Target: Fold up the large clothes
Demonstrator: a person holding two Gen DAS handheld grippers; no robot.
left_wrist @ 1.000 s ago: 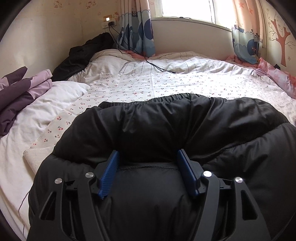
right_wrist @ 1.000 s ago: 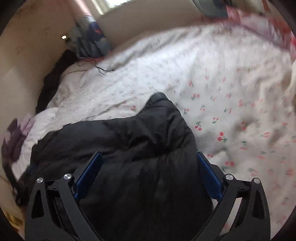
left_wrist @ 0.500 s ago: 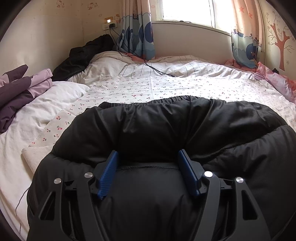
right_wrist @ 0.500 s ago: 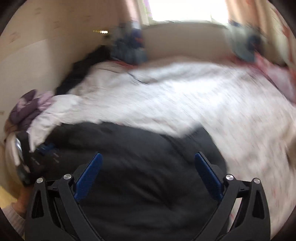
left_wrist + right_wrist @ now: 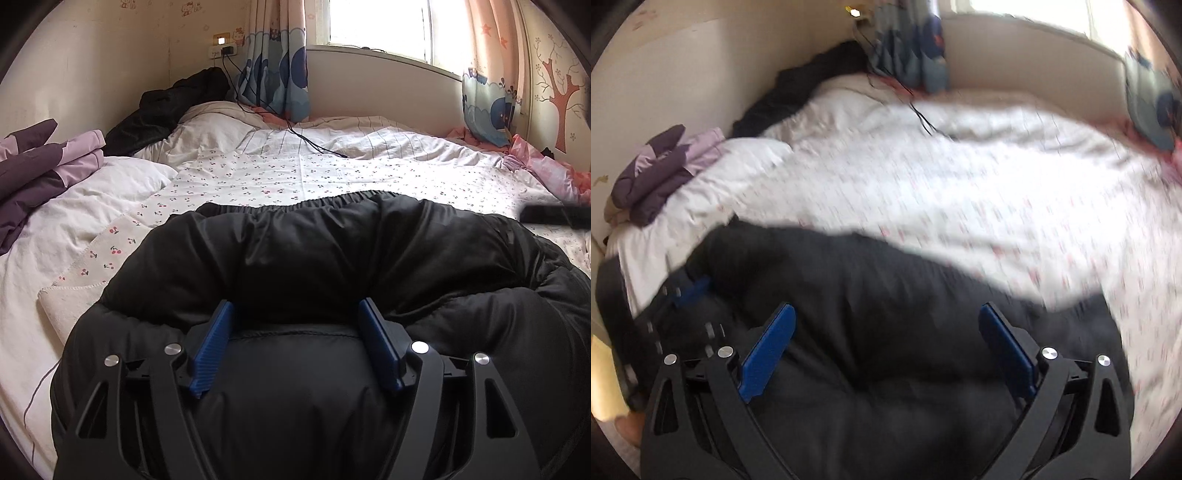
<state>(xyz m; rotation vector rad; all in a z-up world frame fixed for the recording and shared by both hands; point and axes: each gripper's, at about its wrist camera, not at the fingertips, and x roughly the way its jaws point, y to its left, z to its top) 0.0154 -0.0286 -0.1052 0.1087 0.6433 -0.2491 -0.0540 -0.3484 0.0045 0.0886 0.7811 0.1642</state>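
Observation:
A large black puffy jacket [image 5: 332,258] lies bunched on the bed, its elastic hem toward the window. My left gripper [image 5: 295,314] has its blue pads pressed on a thick fold of the jacket. In the right wrist view the jacket [image 5: 886,314] spreads below my right gripper [image 5: 884,314], which is wide open and empty above it. That view is motion-blurred. The left gripper [image 5: 690,291] shows at its left edge. A dark blur at the right edge of the left wrist view [image 5: 554,216] seems to be the right gripper.
The bed has a white cherry-print sheet [image 5: 295,177]. A folded purple garment [image 5: 40,162] lies at the left. Another black garment [image 5: 166,107] sits in the far left corner. A black cable [image 5: 295,133] trails from the wall socket. Curtains [image 5: 277,55] hang by the window.
My right gripper has swung over the jacket, staying open, and its view has shifted from the jacket's right end to its middle. My left gripper has kept its hold and barely moved.

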